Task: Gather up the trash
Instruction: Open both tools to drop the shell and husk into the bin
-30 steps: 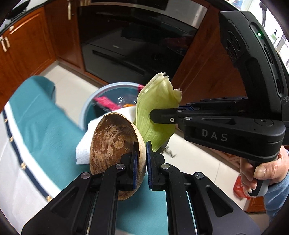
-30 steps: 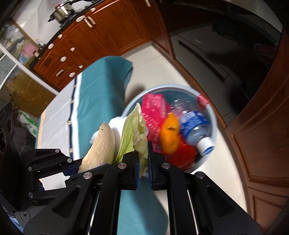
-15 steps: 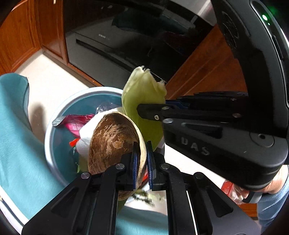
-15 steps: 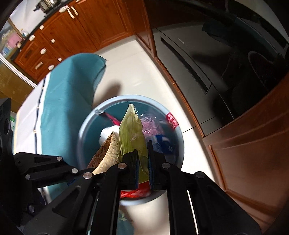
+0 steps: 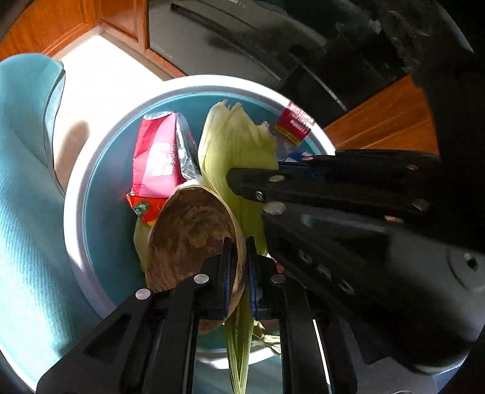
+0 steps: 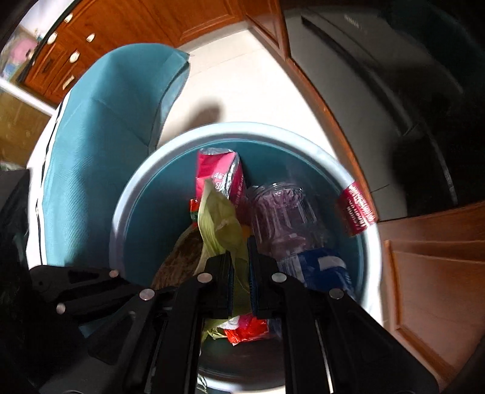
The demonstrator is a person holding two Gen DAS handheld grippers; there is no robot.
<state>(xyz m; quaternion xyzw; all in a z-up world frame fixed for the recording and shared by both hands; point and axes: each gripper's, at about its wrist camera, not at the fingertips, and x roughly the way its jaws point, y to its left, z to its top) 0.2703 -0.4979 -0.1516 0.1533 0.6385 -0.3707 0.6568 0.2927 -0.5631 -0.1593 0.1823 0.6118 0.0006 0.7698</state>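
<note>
teal cloth (image 6: pixel 100 145), wooden cabinets (image 6: pixel 182 18)

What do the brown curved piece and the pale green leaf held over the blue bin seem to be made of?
Brown curved shell piece in the left gripper: likely coconut shell, matte and mottled, hard-looking thin rim. Pale green leaf in the right gripper: probably corn husk, dry, with parallel ribs. Round blue bin: smooth plastic, apparently.

Both tongs point steeply down, side by side. The left tongs (image 5: pixel 239 266) are pinched tight on a brown shell (image 5: pixel 191 239). The right tongs (image 6: pixel 239 269) are pinched tight on a green corn husk (image 6: pixel 219 224).
</note>
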